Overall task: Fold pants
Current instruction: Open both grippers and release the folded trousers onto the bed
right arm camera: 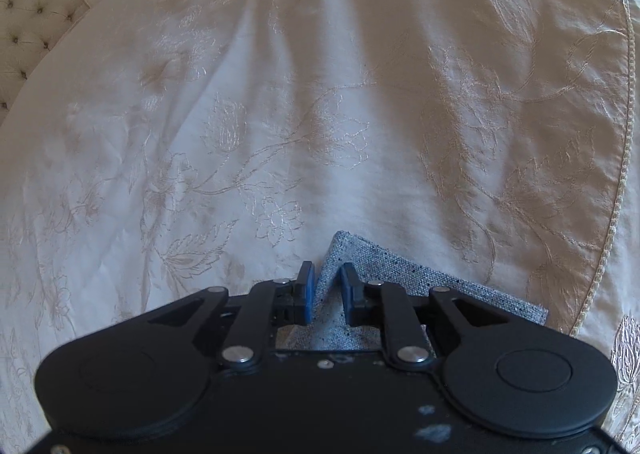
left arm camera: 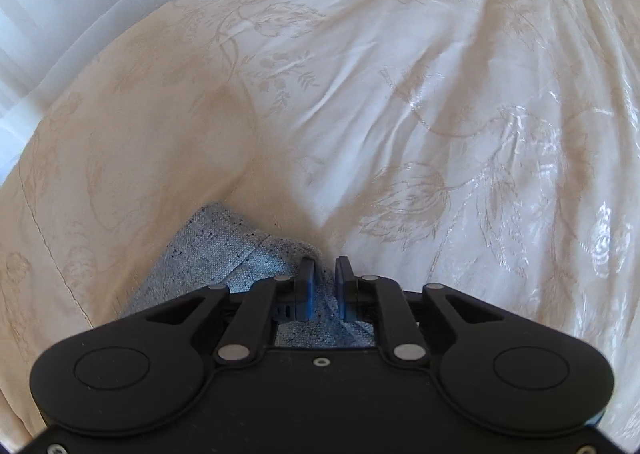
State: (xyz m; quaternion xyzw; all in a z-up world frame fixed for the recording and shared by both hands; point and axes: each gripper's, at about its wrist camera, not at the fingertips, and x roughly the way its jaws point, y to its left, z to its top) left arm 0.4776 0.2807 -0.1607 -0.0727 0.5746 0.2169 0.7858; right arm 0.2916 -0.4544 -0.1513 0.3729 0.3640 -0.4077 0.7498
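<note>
The pants are light blue-grey speckled woven cloth. In the left wrist view a folded part of the pants (left arm camera: 218,250) hangs to the left of and under my left gripper (left arm camera: 324,274), whose blue pads are shut on the cloth. In the right wrist view a corner of the pants (right arm camera: 400,274) sticks up and to the right of my right gripper (right arm camera: 328,280), whose blue pads pinch the cloth edge. Both grippers hold the cloth above the bed. The rest of the pants is hidden under the grippers.
A cream bedspread with embroidered flowers (left arm camera: 380,93) fills both views (right arm camera: 280,113). White curtains (left arm camera: 48,13) hang at the far left. A tufted headboard (right arm camera: 32,21) stands at the far left of the right wrist view. A corded bedspread edge (right arm camera: 624,157) runs down the right.
</note>
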